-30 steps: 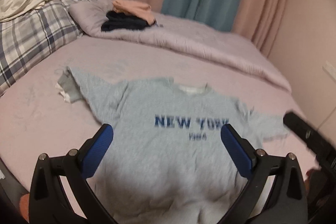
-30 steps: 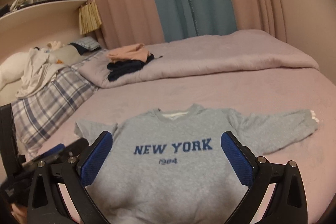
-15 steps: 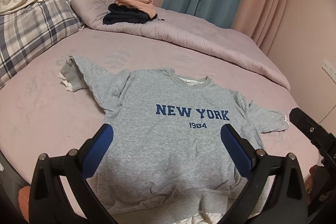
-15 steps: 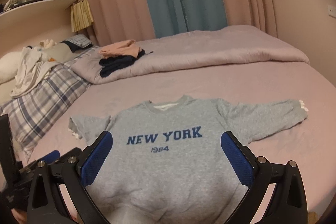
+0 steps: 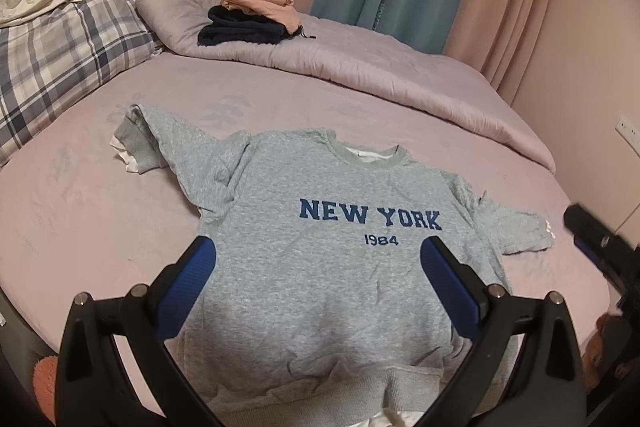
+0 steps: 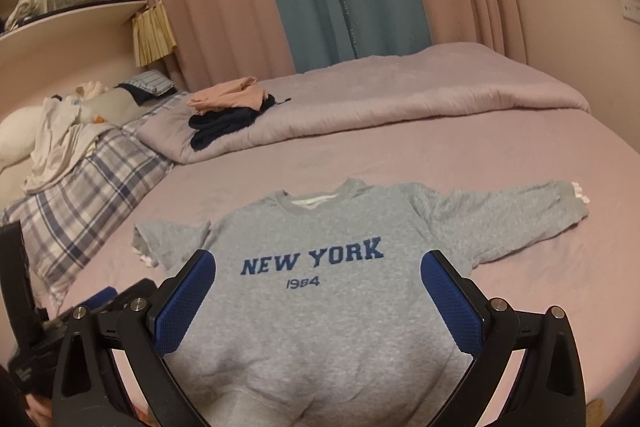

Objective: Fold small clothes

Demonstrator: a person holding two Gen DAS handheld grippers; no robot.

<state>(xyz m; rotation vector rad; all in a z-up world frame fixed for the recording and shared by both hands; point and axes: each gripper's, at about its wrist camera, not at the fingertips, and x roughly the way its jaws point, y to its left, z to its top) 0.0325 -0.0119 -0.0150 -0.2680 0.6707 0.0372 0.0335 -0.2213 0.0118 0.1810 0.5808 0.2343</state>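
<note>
- Left wrist view: the grey NEW YORK sweatshirt [image 5: 340, 255] lies face up, spread flat on the pink bed [image 5: 80, 227], hem nearest the camera, neckline pointing toward the rolled lilac duvet [image 5: 360, 67].
- The left tongs [image 5: 318, 259] hang above the sweatshirt's lower chest, blue pads wide apart, gripping nothing.
- One sleeve, on the plaid-pillow [image 5: 60, 47] side of the sweatshirt, is bunched with its ribbed cuff [image 5: 136, 147] doubled over; the other sleeve sits short and crumpled toward the right tongs' dark body [image 5: 600, 247] at the frame edge.
- Beyond the sweatshirt, a peach-and-navy stack of folded clothes [image 5: 252, 15] rests on the duvet.
- Right wrist view: the right tongs [image 6: 318, 287] are also spread open and empty, poised over the sweatshirt [image 6: 320, 307] below the lettering.
- Here the far sleeve [image 6: 520, 219] stretches straight out from the sweatshirt's shoulder, white trim at its cuff.
- Handling call: soft, thick knit that looks light and floppy and will drape and drag on the bedding. My pick is to pinch a cuff or shoulder seam, where the ribbing gives the pads something firm, and bring a sleeve across the chest.
</note>
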